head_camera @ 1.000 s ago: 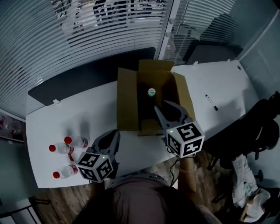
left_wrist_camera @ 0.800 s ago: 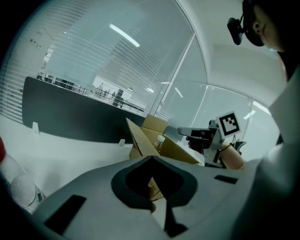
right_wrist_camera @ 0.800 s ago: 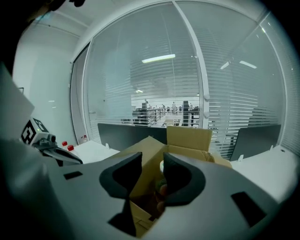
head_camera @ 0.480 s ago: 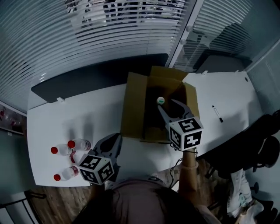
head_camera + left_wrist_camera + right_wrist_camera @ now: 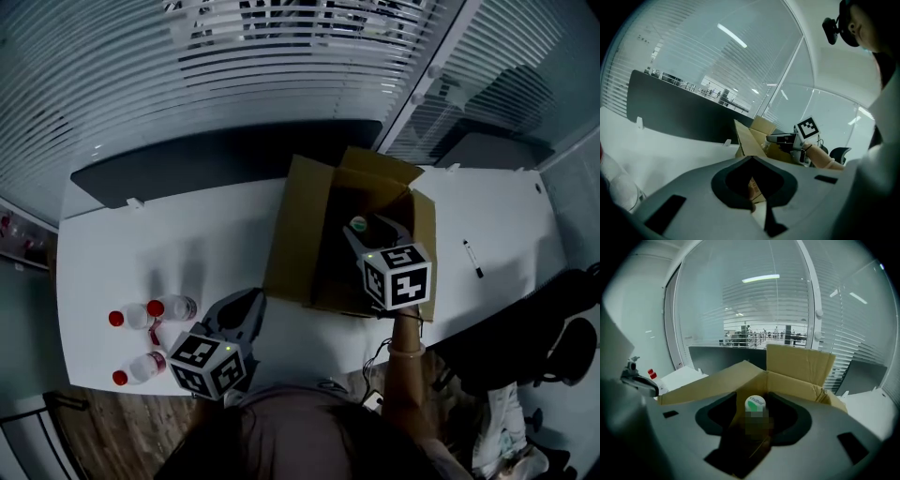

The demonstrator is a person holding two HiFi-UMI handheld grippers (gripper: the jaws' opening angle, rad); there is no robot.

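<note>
R claw (image 5: 375, 230), jaws spread, sits astride the green-cap bottle (image 5: 755, 403) standing in the box (image 5: 298, 230) at 1 o'clock, reach-in stage I reckon, next wants a square squeeze; L claw (image 5: 246, 305) closed, empty, at 7.

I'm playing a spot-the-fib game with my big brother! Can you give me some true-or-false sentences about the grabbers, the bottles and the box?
1. The right gripper has its jaws apart, one on each side of a bottle with a white-and-green cap. True.
2. That bottle stands on the bare table. False: it is inside the open cardboard box.
3. Three red-capped bottles are on the table near the left gripper. True.
4. The left gripper holds a red-capped bottle. False: its jaws are together with nothing between them.
5. The black pen is in the box. False: it lies on the table, right of the box.
</note>
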